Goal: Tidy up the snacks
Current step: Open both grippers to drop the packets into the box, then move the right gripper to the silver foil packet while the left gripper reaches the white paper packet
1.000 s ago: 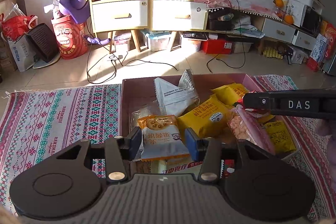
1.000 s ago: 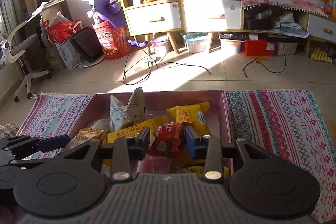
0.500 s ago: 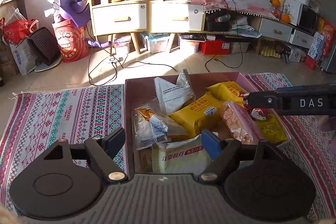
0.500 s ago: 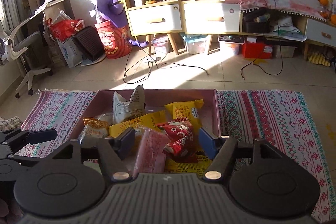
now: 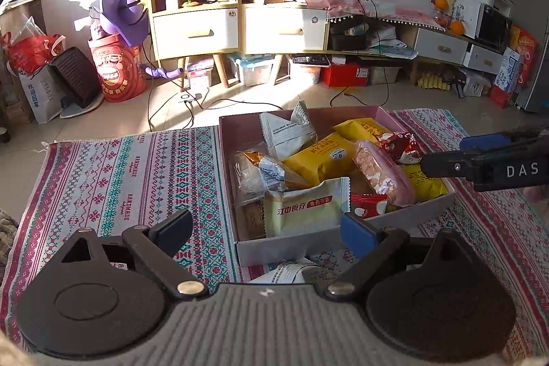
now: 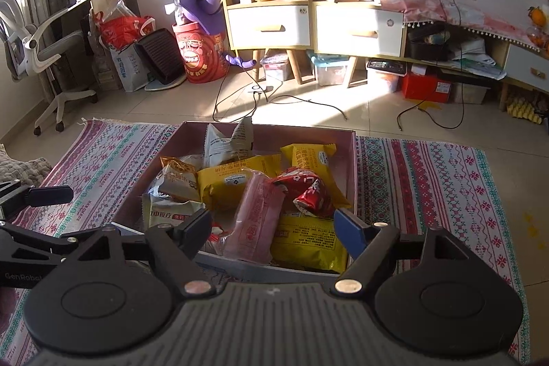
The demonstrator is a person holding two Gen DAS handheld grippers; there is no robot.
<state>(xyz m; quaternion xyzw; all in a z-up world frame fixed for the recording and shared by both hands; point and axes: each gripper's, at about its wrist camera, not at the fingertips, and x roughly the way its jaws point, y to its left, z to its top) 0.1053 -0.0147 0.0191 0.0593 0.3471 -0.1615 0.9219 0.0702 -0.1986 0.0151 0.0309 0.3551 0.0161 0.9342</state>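
Two grippers are held just short of the near wall of a pink box [image 5: 308, 249] that sits on a patterned rug [image 5: 120, 167]. The left gripper [image 5: 266, 230] is seen with its fingers spread wide apart and nothing between them; it is poised at the box's near left corner. The right gripper [image 6: 272, 225] is likewise spread wide and empty, hanging over the near edge of the box, and its side is seen in the left wrist view at the right of the box. Inside the box many snack packets are piled loosely. A pale green packet [image 5: 307, 211] is propped against the near wall, with an orange-and-white biscuit packet [image 5: 264, 165] behind it to the left. A yellow packet [image 5: 322, 158] lies across the middle, and a white crumpled packet [image 5: 286, 132] stands up toward the far wall. A pink packet [image 6: 257, 216] is laid lengthwise beside a red wrapped snack [image 6: 307, 187], which rests on other yellow packets. One further white packet [image 5: 284, 273] is partly seen on the rug outside the box, just under the left gripper.
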